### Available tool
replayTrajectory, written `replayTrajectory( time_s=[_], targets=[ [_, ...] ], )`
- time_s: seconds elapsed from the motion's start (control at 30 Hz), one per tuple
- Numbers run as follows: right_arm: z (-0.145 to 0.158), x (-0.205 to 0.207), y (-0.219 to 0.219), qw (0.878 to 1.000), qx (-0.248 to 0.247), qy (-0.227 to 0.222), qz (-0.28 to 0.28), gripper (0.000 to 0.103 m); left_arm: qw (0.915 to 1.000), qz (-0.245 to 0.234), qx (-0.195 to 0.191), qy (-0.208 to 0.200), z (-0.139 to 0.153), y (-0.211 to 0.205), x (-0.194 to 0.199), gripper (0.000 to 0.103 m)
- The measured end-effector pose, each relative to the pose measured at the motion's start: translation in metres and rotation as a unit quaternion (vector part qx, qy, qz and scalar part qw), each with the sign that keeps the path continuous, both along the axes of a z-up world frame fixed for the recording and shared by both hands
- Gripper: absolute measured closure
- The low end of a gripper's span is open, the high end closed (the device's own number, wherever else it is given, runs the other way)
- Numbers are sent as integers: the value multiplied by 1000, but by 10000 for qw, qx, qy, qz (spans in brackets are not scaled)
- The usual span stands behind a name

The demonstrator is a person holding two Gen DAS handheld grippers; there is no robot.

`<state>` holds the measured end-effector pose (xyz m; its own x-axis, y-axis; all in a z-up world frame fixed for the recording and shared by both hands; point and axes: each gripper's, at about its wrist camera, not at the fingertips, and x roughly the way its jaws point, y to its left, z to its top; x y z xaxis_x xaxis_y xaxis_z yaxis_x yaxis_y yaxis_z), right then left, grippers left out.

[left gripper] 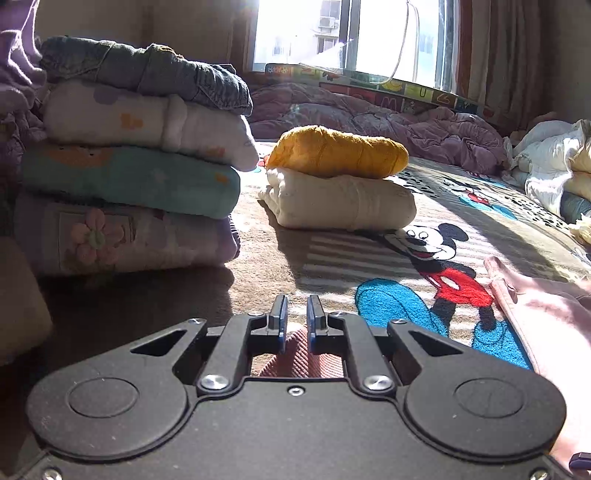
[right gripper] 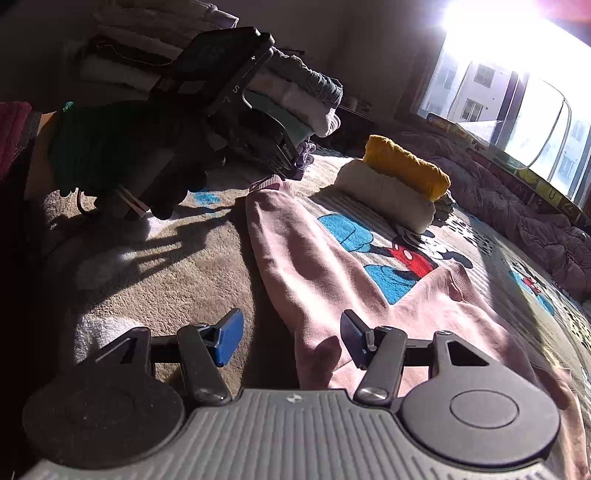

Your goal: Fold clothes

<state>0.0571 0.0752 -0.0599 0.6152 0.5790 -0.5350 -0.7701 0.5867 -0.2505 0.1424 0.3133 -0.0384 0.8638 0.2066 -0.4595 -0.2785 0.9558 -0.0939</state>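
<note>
We see strong daylight pouring through the far window point(left gripper: 354, 33), which is blown out to white in both views. In the right wrist view the glare point(right gripper: 491, 22) floods the top right corner. Sun falls in bright patches on the bed cover point(left gripper: 332, 258), with hard dark shadows point(right gripper: 166, 243) at the near left. The stacked clothes point(left gripper: 129, 158) at left sit in dimmer shade. Both views bend at the edges, and the corners look soft.

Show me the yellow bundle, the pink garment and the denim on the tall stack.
Yellow bundle point(left gripper: 336, 151): left wrist view, middle of its top roll.
Pink garment point(right gripper: 314, 258): right wrist view, on the left leg or sleeve.
Denim point(left gripper: 147, 70): left wrist view, middle of the top fold.
</note>
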Motion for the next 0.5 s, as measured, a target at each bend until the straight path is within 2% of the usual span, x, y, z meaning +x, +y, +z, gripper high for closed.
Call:
replayTrajectory(
  time_s=[0.1,0.13,0.2,0.33,0.5],
  targets=[
    [-4,7,4,9983,82,561,138,47,9995,1,-289,-109,7,8,-10,94],
    [-6,4,5,9980,54,594,208,47,9993,-16,-360,-125,8,10,-14,94],
    [-13,-12,5,9987,-72,322,382,48,9989,-19,-452,-118,6,13,-20,94],
    [-16,-10,-4,9975,305,571,268,48,9975,-107,-688,-109,6,18,-31,94],
    [-16,-12,-4,9976,342,545,258,48,9934,-556,-988,-165,10,10,-34,94]
  ],
)
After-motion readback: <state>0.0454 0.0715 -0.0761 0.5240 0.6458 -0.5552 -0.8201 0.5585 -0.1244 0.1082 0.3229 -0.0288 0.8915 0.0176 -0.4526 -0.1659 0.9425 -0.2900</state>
